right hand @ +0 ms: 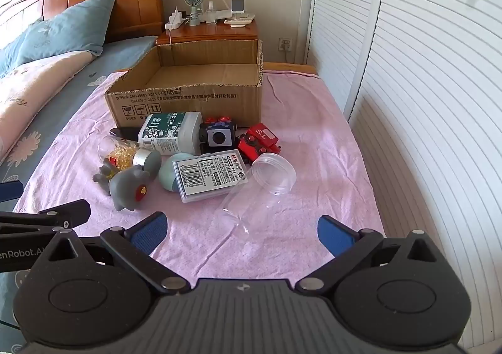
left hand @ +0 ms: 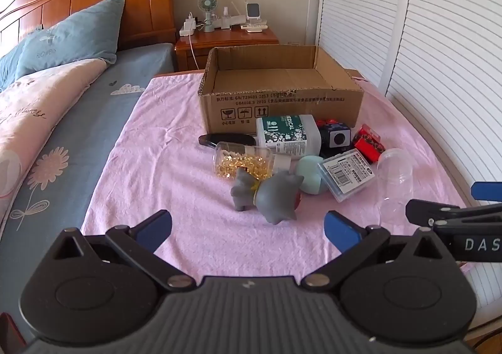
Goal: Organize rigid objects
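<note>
Closest up, the left gripper [left hand: 248, 228] sits spread wide with nothing in it, hovering over the pink towel [left hand: 157, 165]; just ahead of its fingers is the grey toy figure [left hand: 269, 194], tipped over; the right gripper [right hand: 241, 233] is also gaping and empty, and the clear plastic jar [right hand: 257, 187] lies on its side right in front of it; behind those the pile gets crowded: a jar of gold pins [left hand: 241, 161], a teal egg-shaped thing [left hand: 310, 173] with a flat barcoded case [right hand: 211, 179] leaning on it, a white medical bottle [right hand: 171, 131], a dark cube [right hand: 218, 136], a red toy [right hand: 260, 140]; the cardboard box [right hand: 188, 96] stands open beyond all that, so the clutter is between both grippers and the box
</note>
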